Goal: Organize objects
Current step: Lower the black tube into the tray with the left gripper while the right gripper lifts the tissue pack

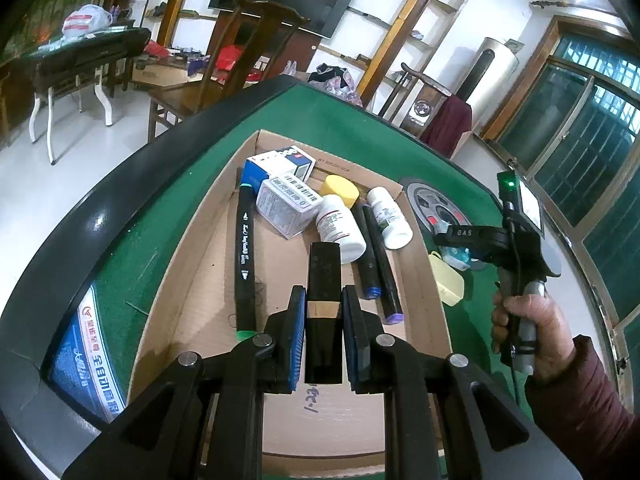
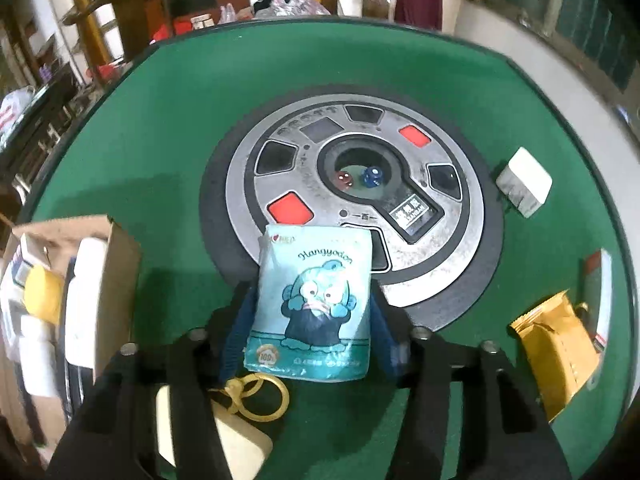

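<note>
My left gripper is shut on a black rectangular stick with a tan band and holds it over the cardboard box. The box holds black markers, white bottles, a yellow cap and small medicine cartons. My right gripper is shut on a light-blue tissue pack with a cartoon figure, above the green table. In the left wrist view the right gripper is to the right of the box.
The green mahjong table has a grey round dice panel in the middle. A white block and a yellow packet lie at the right. A cream case with a yellow ring lies under my right gripper. Box edge is at the left.
</note>
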A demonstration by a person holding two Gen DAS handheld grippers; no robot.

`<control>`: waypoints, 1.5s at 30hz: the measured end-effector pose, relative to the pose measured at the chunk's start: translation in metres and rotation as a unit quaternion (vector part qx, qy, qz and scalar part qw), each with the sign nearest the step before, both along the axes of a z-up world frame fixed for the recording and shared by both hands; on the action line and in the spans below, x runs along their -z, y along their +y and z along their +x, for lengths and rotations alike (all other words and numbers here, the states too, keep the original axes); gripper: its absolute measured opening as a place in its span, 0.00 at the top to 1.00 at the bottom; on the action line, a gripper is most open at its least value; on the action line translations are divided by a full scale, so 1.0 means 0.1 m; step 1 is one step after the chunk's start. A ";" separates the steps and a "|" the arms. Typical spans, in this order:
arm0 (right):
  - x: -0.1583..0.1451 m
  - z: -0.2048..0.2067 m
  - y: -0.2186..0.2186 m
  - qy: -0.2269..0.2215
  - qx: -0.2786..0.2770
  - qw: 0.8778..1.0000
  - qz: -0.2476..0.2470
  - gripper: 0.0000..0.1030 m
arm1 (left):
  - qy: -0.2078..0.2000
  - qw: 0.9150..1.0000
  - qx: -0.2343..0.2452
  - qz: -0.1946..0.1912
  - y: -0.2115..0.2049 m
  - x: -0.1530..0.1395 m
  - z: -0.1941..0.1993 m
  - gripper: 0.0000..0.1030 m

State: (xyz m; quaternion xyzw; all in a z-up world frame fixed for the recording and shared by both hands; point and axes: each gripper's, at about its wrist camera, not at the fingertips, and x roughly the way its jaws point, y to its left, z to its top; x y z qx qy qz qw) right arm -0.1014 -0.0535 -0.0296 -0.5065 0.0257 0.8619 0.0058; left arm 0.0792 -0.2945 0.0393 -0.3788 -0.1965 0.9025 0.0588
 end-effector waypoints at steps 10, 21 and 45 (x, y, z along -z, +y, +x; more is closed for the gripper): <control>-0.24 0.18 0.40 0.016 0.008 0.992 -0.124 0.65 | -0.003 1.000 -0.006 -0.006 -0.01 -0.01 0.03 0.86; -0.75 0.93 -0.33 0.045 -0.146 0.973 -0.174 0.65 | -0.050 0.997 0.003 -0.059 0.19 0.07 -0.24 0.86; -0.18 1.15 -1.32 -0.032 -0.235 0.956 -0.170 0.64 | -0.059 0.996 -0.051 -0.050 -0.17 0.06 -0.26 0.66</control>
